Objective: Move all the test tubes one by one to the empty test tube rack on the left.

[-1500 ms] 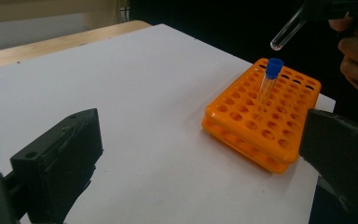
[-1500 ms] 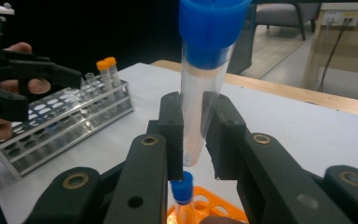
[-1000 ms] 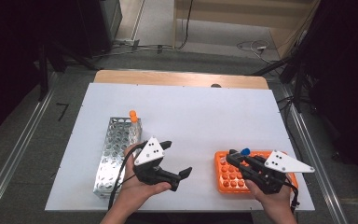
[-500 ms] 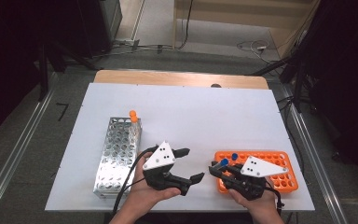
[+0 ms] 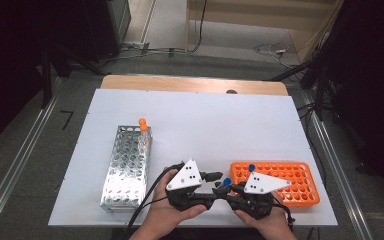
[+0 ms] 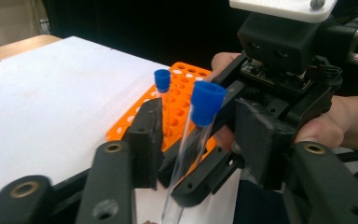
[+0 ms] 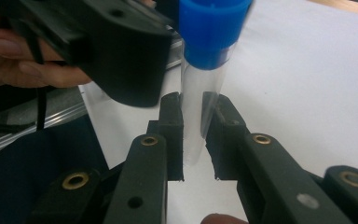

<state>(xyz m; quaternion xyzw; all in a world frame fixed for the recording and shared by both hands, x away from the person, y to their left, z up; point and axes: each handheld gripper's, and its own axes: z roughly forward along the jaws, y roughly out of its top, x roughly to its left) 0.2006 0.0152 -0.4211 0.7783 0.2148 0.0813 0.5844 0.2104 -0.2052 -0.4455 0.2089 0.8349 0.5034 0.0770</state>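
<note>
A: What stood toward the worktop's (image 5: 190, 115) left edge?
B: A metal rack (image 5: 126, 167) with an orange-capped tube (image 5: 142, 126) at its far end.
A: And the left hand-held gripper (image 5: 211, 186)?
B: Near the front edge, held level and pointing right, its jaws just closing around the blue-capped tube (image 6: 200, 121), pads not yet pressing.
A: The right hand-held gripper (image 5: 228, 190)?
B: Pointing left, facing it, clenched on that upright tube's glass. The orange rack (image 5: 280, 180) lay behind it, by the front-right corner.
</note>
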